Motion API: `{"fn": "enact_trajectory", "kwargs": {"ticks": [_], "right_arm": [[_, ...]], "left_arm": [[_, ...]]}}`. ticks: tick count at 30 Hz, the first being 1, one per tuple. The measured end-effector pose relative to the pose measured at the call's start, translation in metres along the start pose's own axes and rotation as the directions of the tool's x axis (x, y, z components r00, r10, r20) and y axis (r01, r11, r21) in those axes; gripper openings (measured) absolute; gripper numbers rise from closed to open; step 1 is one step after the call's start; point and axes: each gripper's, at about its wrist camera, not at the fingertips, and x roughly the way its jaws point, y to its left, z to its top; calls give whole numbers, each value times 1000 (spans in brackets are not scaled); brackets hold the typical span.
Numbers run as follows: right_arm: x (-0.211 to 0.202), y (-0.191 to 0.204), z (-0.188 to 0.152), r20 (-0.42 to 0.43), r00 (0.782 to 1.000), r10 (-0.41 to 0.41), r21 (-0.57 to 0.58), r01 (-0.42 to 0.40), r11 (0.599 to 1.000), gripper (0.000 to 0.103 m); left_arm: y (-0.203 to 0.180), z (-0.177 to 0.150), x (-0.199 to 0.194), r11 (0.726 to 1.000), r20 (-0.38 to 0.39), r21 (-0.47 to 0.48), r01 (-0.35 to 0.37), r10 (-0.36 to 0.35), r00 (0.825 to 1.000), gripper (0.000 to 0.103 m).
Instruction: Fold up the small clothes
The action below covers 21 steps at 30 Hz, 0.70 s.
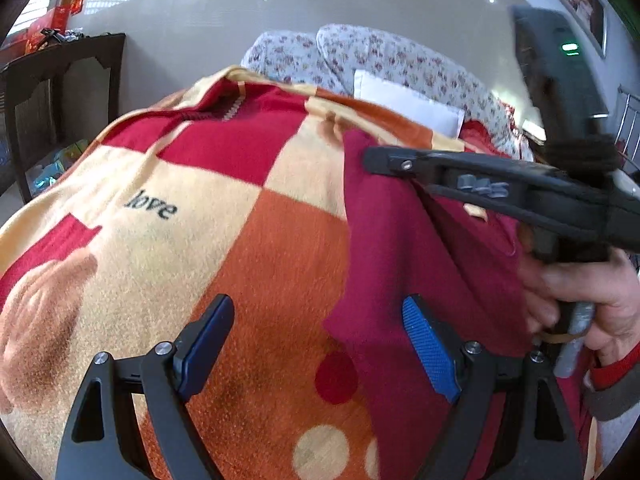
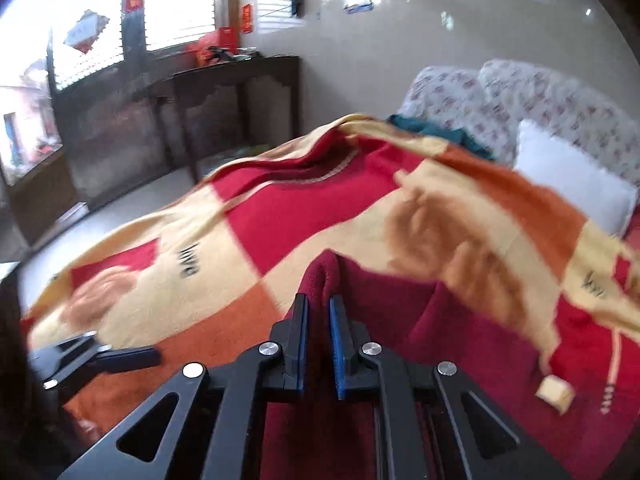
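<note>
A dark red fleece garment (image 1: 404,264) lies on a red, orange and cream checked blanket (image 1: 224,216) that covers a bed. My left gripper (image 1: 318,340) hovers open over the garment's left edge, with nothing between its blue pads. In the right wrist view my right gripper (image 2: 319,312) is shut on a raised fold of the garment (image 2: 326,276). In the left wrist view the right gripper (image 1: 374,159) reaches in from the right, held by a person's hand (image 1: 580,296). One of the left gripper's fingers (image 2: 132,354) shows low on the left.
Floral cushions (image 1: 360,56) and a white pillow (image 2: 568,184) lie at the bed's far end, beside a teal cloth (image 2: 440,132). A dark wooden table (image 2: 236,92) stands by the window on the left. A small beige block (image 2: 554,394) rests on the blanket at the right.
</note>
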Motion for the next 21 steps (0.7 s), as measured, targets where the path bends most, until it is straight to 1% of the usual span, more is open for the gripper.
{"fn": "enact_trajectory", "kwargs": {"ticks": [2,4,6,7,8,9,10,11,13,15,16,18,19,21], "right_arm": [[19,5,-6,-21,1000,-17,1,17,1000,12],[32,6,-14,-48,999,-13,19,14,1000,17],[17,4,-17,-41,999,16,53,-13,998,21],[3,0,-18,-48,998,27,74,-23,997,31],[-12,-4,-21,-47,999,24,91,-20,996,46],[-29,-9,-25,-42,999,8,103,-3,995,54],[-50,-15,-32,-39,999,-25,117,29,993,68],[-76,-26,-43,-40,997,-68,134,72,988,76],[-120,-51,-68,-71,986,-147,164,157,974,79],[-147,-72,-89,-117,972,-205,179,224,958,79],[-159,-84,-100,-135,961,-242,180,264,948,79],[-174,-107,-122,-177,931,-318,161,347,924,79],[-174,-113,-127,-193,925,-326,148,356,923,79],[-167,-122,-139,-227,922,-314,92,342,935,79]], "left_arm": [[-2,0,1,1000,4,10,-6,6,1000,86],[-6,-1,5,999,-11,37,-20,20,1000,86],[-9,-3,10,998,-26,60,-32,34,999,86],[-10,-3,12,997,-35,67,-33,35,999,86],[-10,-3,14,997,-41,69,-33,36,999,86],[-9,-4,14,997,-43,66,-33,35,998,86],[-7,-4,13,998,-44,59,-28,30,999,86],[-6,-4,13,998,-45,55,-25,28,999,86],[-4,-5,14,999,-50,44,-23,25,998,86],[-3,-5,16,999,-57,40,-24,26,998,86],[-3,-5,17,999,-59,42,-26,28,998,86],[-5,-6,18,998,-64,51,-31,34,997,86],[-6,-6,19,998,-66,56,-33,37,997,86],[-7,-7,20,998,-65,61,-32,36,997,86]]}}
